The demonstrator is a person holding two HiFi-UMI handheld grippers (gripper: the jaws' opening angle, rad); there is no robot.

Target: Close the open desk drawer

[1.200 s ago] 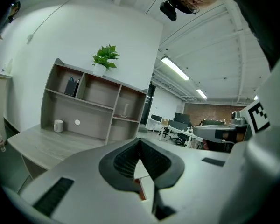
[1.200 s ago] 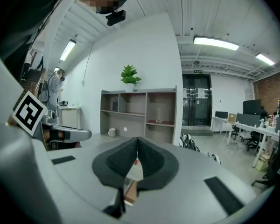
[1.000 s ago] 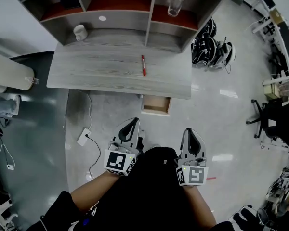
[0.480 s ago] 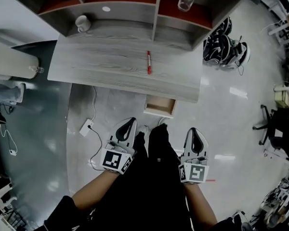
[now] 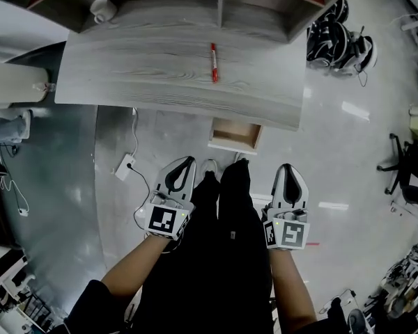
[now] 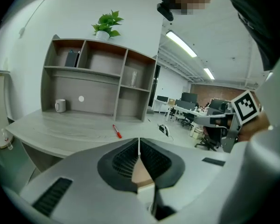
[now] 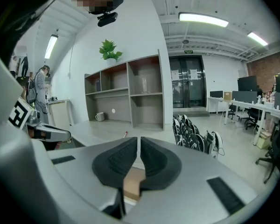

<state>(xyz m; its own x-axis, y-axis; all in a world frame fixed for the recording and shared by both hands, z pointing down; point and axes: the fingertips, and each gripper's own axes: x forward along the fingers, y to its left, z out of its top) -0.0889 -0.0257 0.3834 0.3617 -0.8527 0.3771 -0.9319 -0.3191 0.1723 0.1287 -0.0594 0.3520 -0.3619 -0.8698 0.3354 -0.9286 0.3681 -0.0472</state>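
Observation:
The open wooden drawer juts out from under the front edge of the grey desk, right of its middle. It also shows as a tan patch behind the closed jaws in the left gripper view, drawer, and in the right gripper view, drawer. My left gripper hangs shut and empty over the floor, short of the drawer and to its left. My right gripper is shut and empty too, short of the drawer and to its right. Neither touches the drawer.
A red pen and a white mug lie on the desk, under a shelf unit. A power strip with cable lies on the floor left. Black helmets sit right of the desk; an office chair stands far right.
Both grippers have sunk lower and the view has tipped down and closer to the desk, so the drawer now sits nearer the grippers. Both stay shut.

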